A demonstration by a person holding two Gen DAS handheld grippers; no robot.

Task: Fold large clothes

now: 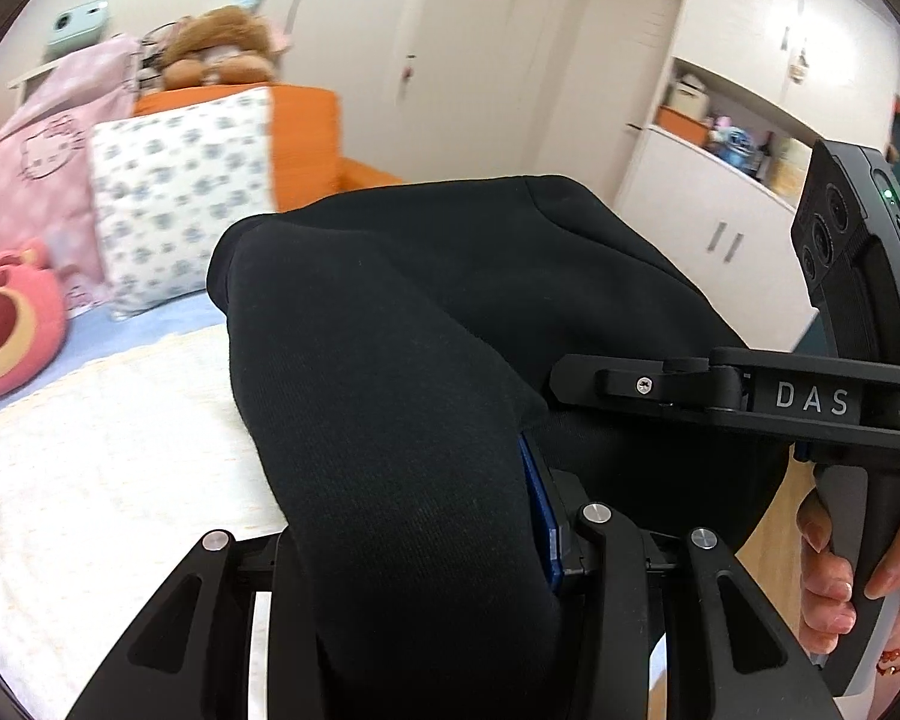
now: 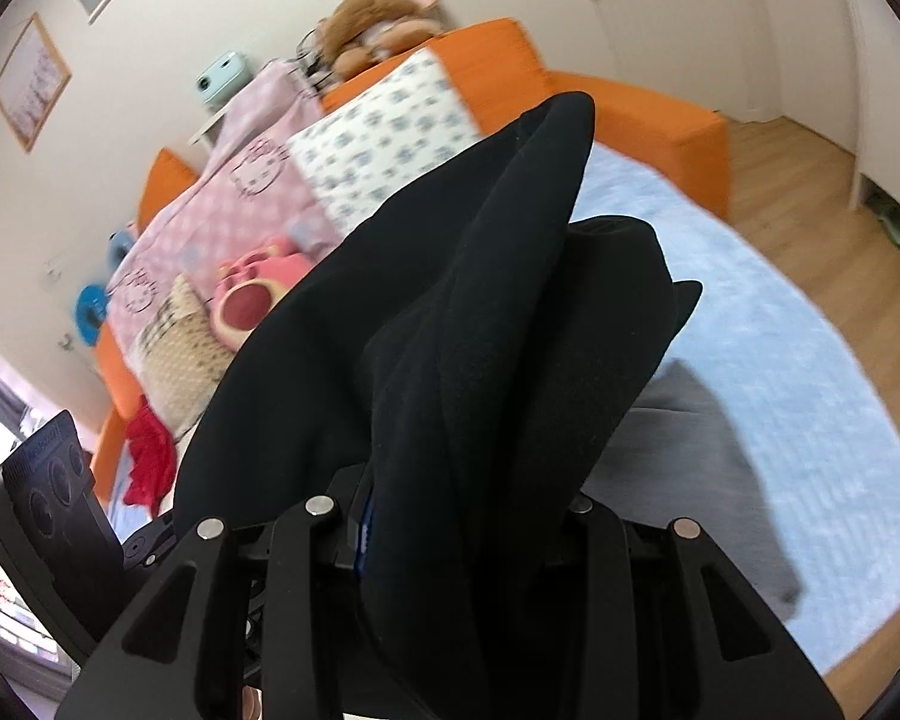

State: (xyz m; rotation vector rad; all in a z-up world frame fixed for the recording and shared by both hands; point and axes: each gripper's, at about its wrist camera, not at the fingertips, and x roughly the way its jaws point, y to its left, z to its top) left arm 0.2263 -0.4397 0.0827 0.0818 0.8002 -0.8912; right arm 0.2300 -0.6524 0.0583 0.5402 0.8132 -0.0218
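Note:
A large black garment (image 1: pixel 390 360) hangs bunched between my two grippers, lifted above the bed. My left gripper (image 1: pixel 450 540) is shut on a thick fold of it; the cloth covers the fingertips and only a blue pad edge (image 1: pixel 540 516) shows. The right gripper (image 1: pixel 630 387) reaches in from the right in the left wrist view, clamped on the same garment. In the right wrist view my right gripper (image 2: pixel 450 516) is shut on the black garment (image 2: pixel 480 330), which drapes over the fingers and hides them.
A bed with a white cover (image 1: pixel 90 480) and a light blue sheet (image 2: pixel 750 330) lies below. Pillows (image 1: pixel 180 192), a pink blanket (image 2: pixel 222 204) and plush toys (image 1: pixel 6 324) sit against the orange headboard (image 2: pixel 630 108). White cabinets (image 1: pixel 720 210) stand at the right.

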